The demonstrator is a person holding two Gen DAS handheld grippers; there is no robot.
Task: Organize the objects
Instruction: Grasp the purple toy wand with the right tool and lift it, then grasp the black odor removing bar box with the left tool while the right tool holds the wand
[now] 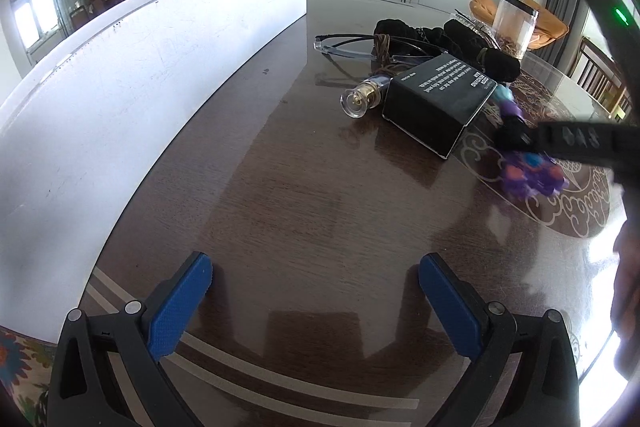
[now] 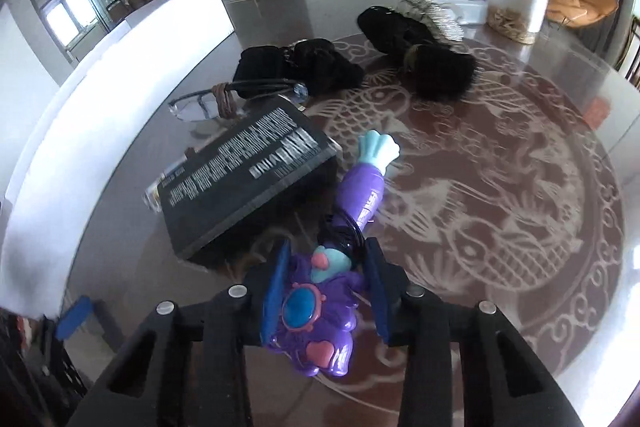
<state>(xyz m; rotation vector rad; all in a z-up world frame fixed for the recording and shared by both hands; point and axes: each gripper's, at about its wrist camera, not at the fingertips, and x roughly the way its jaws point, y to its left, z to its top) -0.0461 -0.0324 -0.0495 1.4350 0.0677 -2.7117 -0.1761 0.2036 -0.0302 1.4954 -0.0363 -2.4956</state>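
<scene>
Glossy dark wood runs under your left gripper, whose blue pads stand wide apart over a bare stretch of the table with nothing between them. To its left a long white bin borders the table edge. Farther right, near the middle of the table, you have a clear bottle with a brass cap lying just beside a black box, with glasses and black pouches beyond it. On the far right stands a clear jar. Your right gripper is narrowed onto the purple mermaid toy: its blue pads press the toy's body on both sides, the purple tail and pale fin stretching away from you over the fish-patterned part of the tabletop, just right of the black box.
</scene>
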